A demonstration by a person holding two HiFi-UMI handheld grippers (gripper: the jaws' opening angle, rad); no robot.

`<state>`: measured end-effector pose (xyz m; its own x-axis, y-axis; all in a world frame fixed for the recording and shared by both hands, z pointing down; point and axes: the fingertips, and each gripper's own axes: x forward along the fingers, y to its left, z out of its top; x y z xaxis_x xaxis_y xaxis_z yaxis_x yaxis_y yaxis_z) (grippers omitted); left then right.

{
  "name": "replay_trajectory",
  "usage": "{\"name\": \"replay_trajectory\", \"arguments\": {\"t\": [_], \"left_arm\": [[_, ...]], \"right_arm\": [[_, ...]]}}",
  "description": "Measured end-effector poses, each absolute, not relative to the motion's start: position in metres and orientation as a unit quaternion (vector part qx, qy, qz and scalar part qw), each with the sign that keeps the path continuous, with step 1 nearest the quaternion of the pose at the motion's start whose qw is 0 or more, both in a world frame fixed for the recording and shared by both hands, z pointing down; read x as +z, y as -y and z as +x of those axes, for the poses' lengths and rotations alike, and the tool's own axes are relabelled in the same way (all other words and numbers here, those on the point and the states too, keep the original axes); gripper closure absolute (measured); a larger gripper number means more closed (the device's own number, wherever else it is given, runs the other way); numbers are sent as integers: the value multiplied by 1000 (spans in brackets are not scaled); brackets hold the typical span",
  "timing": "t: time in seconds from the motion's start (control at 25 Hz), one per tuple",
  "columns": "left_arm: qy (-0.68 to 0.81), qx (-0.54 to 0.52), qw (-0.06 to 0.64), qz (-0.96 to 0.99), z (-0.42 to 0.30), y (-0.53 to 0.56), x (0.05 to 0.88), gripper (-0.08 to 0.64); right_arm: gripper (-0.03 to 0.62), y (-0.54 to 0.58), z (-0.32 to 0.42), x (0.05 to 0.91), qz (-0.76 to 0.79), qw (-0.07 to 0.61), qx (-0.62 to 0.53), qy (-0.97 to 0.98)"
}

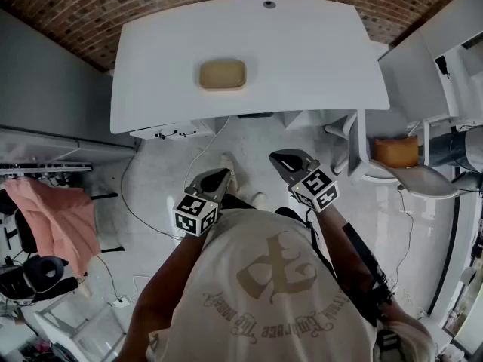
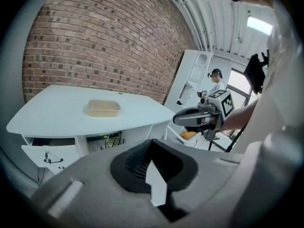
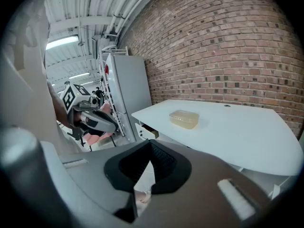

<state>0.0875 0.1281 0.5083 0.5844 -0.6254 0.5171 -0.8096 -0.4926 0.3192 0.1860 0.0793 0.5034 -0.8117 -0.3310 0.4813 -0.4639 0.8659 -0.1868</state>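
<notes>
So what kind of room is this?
Probably a workshop or lab, not a home: a bare brick wall, pipes along the ceiling, and a plain white table with just one tub on it.

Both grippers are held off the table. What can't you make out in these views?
1. Inside of the tan container: it is small and far in all three views, and its cloudy lid shows nothing.
2. Drawer under the table: the left gripper view shows only its front, and the tabletop covers most of it in the head view.
3. Orange object at the right: in the head view it is partly hidden by white furniture and too small to identify.
</notes>
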Motion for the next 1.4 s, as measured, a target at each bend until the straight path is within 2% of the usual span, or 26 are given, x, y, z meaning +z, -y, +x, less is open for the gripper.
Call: {"name": "replay_trajectory", "arguments": {"t": [0.48,0.72,1.4], "left_arm": [[456,155,278,831,86,-168,503,557],[454,155,273,834,85,-160,498,557],[452,145,281,834,20,-88,502,557]], "right_arm": [[584,-116,191,501,195,229,121,946],[584,-108,190,498,196,228,121,946],[584,-39,131,498,203,242,129,940]]}}
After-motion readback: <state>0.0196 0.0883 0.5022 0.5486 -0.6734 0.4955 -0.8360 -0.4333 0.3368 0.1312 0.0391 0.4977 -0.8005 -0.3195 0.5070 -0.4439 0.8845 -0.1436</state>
